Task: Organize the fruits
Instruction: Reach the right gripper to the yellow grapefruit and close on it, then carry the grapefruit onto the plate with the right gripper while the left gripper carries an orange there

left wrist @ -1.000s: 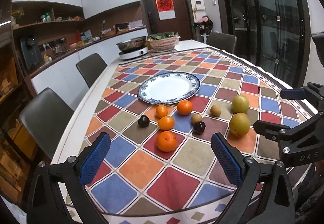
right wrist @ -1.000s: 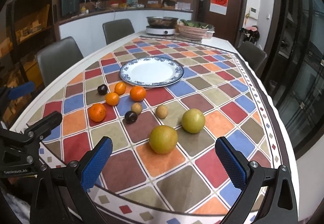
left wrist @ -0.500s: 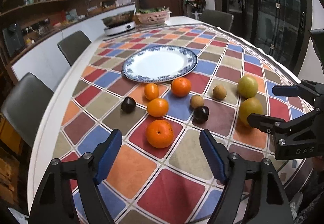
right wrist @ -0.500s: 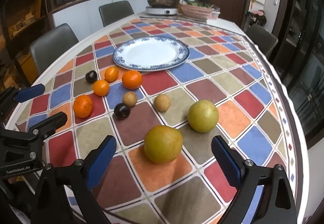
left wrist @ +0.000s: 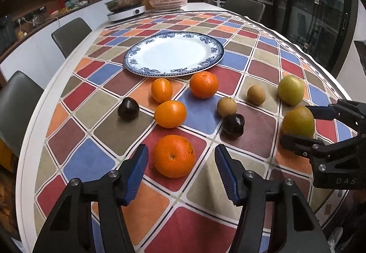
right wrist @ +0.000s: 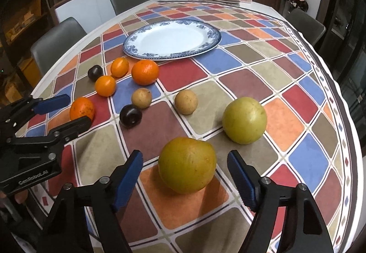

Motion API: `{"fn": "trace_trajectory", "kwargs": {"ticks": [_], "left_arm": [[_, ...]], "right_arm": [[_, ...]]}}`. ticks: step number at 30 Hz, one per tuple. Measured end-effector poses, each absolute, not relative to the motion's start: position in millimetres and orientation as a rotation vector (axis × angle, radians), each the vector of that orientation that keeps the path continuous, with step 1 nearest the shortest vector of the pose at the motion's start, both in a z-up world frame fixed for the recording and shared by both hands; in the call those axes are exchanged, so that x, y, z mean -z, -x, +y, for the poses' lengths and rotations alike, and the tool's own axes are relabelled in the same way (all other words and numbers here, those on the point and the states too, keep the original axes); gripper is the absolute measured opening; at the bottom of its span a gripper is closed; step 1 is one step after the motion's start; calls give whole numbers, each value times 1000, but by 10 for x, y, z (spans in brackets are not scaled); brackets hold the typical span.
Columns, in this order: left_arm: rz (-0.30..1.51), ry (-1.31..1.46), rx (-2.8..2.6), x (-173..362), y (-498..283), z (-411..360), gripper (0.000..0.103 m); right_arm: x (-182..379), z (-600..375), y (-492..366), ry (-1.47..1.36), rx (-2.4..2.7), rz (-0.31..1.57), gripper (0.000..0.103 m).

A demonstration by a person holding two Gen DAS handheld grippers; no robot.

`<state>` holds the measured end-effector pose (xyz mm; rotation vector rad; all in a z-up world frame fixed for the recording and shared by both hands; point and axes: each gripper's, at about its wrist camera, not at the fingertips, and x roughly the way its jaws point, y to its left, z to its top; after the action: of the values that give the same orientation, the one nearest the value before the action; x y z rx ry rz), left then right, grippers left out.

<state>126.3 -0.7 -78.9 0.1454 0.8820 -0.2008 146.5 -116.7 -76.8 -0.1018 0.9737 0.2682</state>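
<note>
left gripper (left wrist: 181, 167) wide, bracketing the orange (left wrist: 174, 155) without contact; right gripper (right wrist: 185, 176) wide around the pomelo (right wrist: 187, 165). plate (left wrist: 137, 62) empty beyond. judgement: push deeper past each equator, centre, then close gently.

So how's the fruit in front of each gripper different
The orange before the left hand-held gripper is bright orange and smaller; the yellow-green fruit before the right hand-held gripper is duller and bigger. Both are round, lying on the tablecloth between open jaws.
</note>
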Motion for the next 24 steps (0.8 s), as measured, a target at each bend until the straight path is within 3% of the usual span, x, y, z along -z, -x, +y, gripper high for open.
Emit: {"fn": "trace_trajectory", "kwargs": {"ticks": [10,24], "left_arm": [[877,-159,188,817,-1315,-10,54],[880,-134,157,888,-1384,70,41]], "right_arm": [[859,-1195,-1502,83,-265,1016,55],[868,-1139,-1527,108,-261,1003,50]]}}
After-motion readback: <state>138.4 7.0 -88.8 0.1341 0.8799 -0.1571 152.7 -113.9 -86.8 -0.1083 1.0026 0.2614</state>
